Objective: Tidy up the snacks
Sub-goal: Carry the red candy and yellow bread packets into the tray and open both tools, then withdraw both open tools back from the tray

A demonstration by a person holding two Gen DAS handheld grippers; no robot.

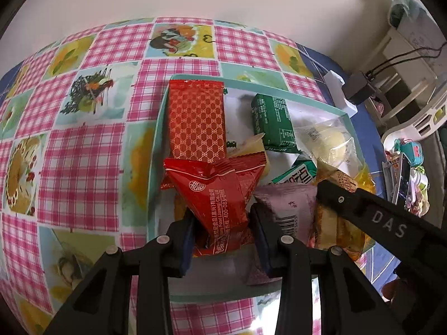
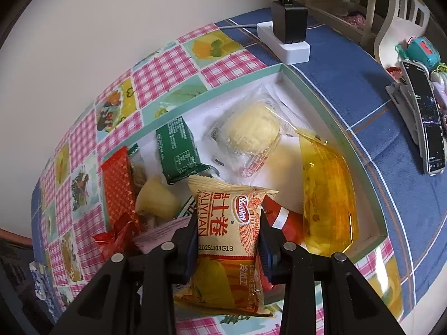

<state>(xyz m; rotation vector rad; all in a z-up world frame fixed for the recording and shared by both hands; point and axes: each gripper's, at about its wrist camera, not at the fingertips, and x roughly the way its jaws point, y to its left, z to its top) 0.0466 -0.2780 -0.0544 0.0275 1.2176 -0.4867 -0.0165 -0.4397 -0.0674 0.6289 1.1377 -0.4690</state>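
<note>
A shallow box with a teal rim (image 1: 156,128) (image 2: 360,156) lies on the checked tablecloth and holds several wrapped snacks. My left gripper (image 1: 222,231) is shut on a shiny red snack packet (image 1: 220,198) over the box's near left part. My right gripper (image 2: 227,240) is shut on a beige and orange snack packet (image 2: 227,231) above the box's near side. Its black arm (image 1: 371,212) crosses the right of the left wrist view. Inside lie a red patterned packet (image 1: 197,120) (image 2: 118,187), a green packet (image 1: 272,122) (image 2: 176,150), a clear-wrapped pale bun (image 1: 329,139) (image 2: 251,131), a yellow jelly pack (image 2: 327,198) and a pink packet (image 1: 290,201).
A white power strip (image 2: 282,42) with a black charger (image 2: 289,22) lies beyond the box's far corner. A phone on a stand (image 2: 427,117) and small toys (image 2: 421,48) sit on the blue cloth at the right. A white wall backs the table.
</note>
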